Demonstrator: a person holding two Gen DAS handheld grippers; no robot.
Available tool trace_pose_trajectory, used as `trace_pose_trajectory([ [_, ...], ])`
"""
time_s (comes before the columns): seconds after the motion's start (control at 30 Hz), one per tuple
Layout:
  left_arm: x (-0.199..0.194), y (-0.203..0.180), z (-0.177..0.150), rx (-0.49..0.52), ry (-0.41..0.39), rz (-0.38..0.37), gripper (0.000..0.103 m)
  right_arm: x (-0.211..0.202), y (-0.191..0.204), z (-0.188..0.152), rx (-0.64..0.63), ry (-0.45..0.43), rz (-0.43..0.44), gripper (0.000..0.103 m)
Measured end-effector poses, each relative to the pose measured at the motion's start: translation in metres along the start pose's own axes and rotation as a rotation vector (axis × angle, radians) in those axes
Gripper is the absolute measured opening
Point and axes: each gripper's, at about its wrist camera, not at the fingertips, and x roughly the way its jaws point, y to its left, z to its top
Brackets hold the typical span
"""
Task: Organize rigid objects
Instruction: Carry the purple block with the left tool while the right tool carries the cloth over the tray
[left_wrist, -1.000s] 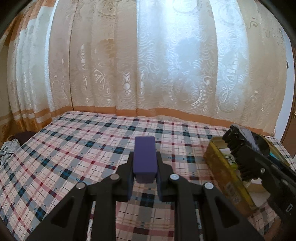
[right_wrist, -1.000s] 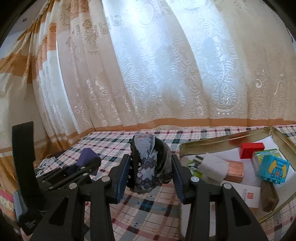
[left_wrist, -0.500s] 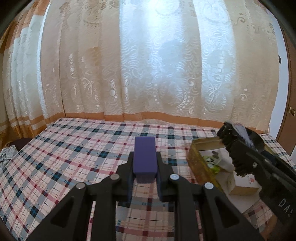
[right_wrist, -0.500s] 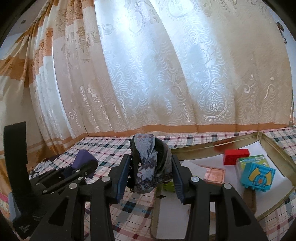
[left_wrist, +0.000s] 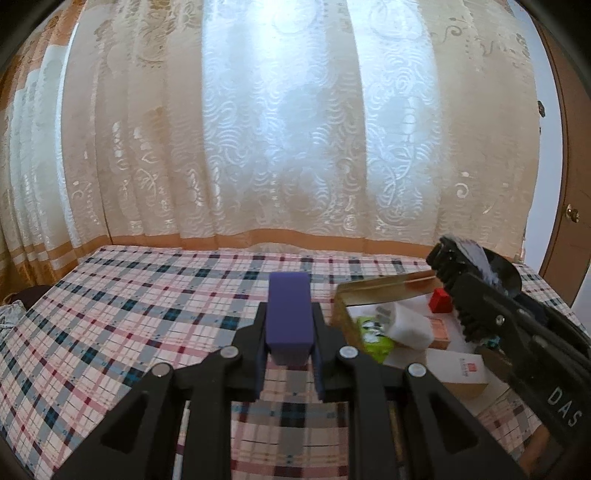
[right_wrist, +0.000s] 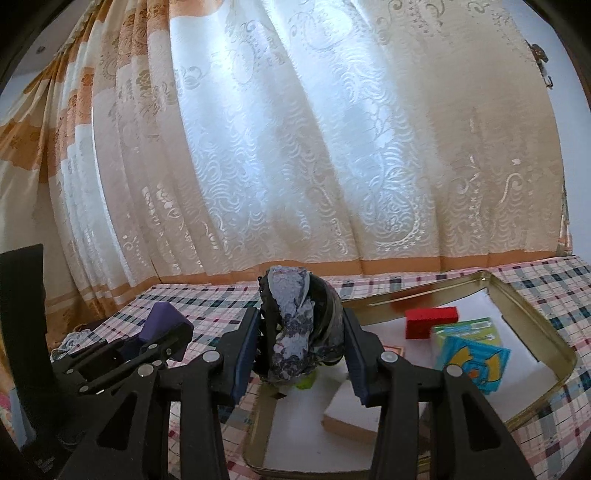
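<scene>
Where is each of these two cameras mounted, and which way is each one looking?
Left wrist view: sits on the left gripper, looking along its fingers, shut on a purple block, across the plaid cloth to the curtain.
Right wrist view: sits on the right gripper, shut on a dark patterned object, above the gold tin tray.
Shared: each shows the other gripper, the tray, its red block and the curtain.
</scene>
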Motion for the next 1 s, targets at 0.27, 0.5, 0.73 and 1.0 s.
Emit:
trace_pose_trajectory([
  [0.27, 0.000, -0.025, 0.006, 0.017, -0.014, -0.028, 0.018, -0.008, -0.019, 0.005, 0.012, -0.014, -0.022, 0.047],
  [0.5, 0.002, -0.049, 0.013, 0.034, -0.018, -0.066, 0.018, -0.015, -0.040, 0.011, 0.023, -0.034, -0.071, 0.047],
  [0.73, 0.005, -0.077, 0.017, 0.057, -0.026, -0.099, 0.018, -0.025, -0.082, 0.018, 0.066, -0.053, -0.147, 0.046],
  [1.0, 0.016, -0.112, 0.019, 0.076, -0.003, -0.140, 0.018, -0.032, -0.119, 0.025, 0.093, -0.070, -0.228, 0.046],
])
